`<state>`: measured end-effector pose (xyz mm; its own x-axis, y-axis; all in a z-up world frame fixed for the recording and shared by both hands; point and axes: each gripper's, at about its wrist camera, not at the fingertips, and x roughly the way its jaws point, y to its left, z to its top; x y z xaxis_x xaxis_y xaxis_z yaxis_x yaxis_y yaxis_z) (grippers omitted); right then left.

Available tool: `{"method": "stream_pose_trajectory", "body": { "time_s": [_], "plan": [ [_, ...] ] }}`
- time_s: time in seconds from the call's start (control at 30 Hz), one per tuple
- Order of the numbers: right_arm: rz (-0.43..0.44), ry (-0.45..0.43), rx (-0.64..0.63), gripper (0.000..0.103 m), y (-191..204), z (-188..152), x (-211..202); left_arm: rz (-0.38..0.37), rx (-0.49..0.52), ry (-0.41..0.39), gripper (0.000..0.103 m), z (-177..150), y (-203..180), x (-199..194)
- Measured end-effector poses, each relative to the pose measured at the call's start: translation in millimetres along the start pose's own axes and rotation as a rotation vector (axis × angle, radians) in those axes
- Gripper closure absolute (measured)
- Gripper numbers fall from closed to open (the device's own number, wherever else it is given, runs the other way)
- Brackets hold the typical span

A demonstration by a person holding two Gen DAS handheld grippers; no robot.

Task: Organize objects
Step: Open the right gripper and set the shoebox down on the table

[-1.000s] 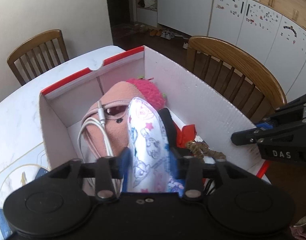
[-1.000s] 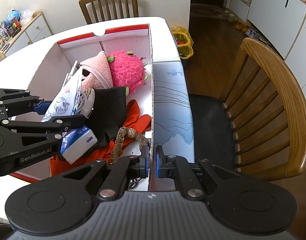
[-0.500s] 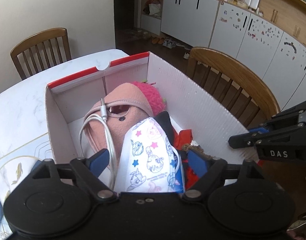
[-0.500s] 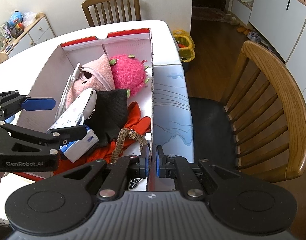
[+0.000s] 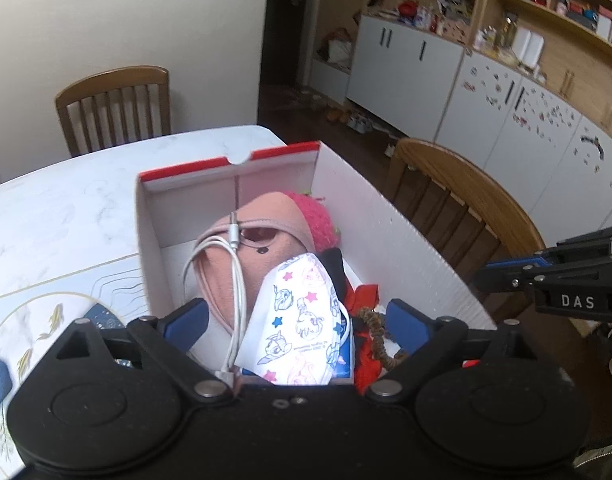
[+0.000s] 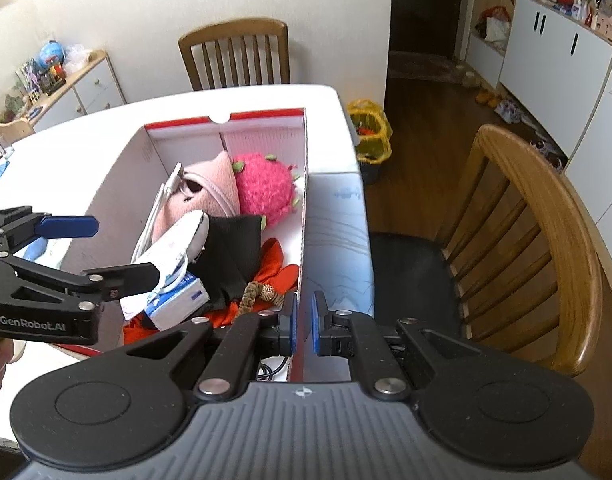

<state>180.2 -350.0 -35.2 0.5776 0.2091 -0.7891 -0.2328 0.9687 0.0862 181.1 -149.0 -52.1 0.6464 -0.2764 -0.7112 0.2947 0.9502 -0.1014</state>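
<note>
A white cardboard box with a red rim (image 5: 386, 232) (image 6: 262, 114) stands on the table, filled with small things. A child's printed face mask (image 5: 302, 320) (image 6: 178, 240) rests on top of a pink pouch (image 5: 262, 232), a white cable (image 5: 236, 280) and a blue-white tissue pack (image 6: 178, 304). My left gripper (image 5: 298, 316) (image 6: 106, 250) hovers over the box's near end. Its jaws are opening wide, the mask lying loose between them. My right gripper (image 6: 302, 320) (image 5: 486, 276) is shut and holds nothing, just above the box's right wall.
Also in the box are a pink knitted plush (image 6: 264, 188), black cloth (image 6: 230, 252), red cloth (image 6: 274, 272) and a braided tie (image 6: 258, 292). A wooden chair (image 6: 538, 240) stands right of the table, another (image 6: 234, 52) behind it. A yellow bag (image 6: 370, 136) sits on the floor.
The left jaws spread off the mask, which now lies free in the box, and that gripper drew back and up. The right gripper rose a little, still shut.
</note>
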Motion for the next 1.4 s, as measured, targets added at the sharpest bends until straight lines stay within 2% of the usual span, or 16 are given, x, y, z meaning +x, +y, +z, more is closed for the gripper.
{"method": "stream_pose_trajectory", "body": {
  "time_s": [0.43,0.53,0.7,0.9,0.93,1.0,1.4],
  "plan": [
    [0.074,-0.147,-0.08,0.095,16,-4,-47,0.052,-0.093,-0.13,0.002,-7,-2,-49],
    [0.081,-0.176,-0.082,0.091,22,-4,-55,0.05,-0.095,-0.156,0.002,-9,-2,-59],
    [0.085,-0.213,-0.085,0.074,37,-9,-67,0.046,-0.069,-0.188,0.001,-13,-1,-77],
    [0.079,-0.227,-0.041,0.068,49,-19,-77,0.07,-0.071,-0.183,0.001,-21,6,-89],
    [0.079,-0.229,-0.034,0.065,51,-21,-78,0.077,-0.072,-0.178,0.001,-22,7,-90],
    [0.08,-0.239,-0.025,0.049,53,-25,-82,0.08,-0.078,-0.169,0.001,-25,8,-90],
    [0.04,-0.293,0.005,0.027,65,-46,-96,0.081,-0.06,-0.162,0.001,-34,9,-97]
  ]
}}
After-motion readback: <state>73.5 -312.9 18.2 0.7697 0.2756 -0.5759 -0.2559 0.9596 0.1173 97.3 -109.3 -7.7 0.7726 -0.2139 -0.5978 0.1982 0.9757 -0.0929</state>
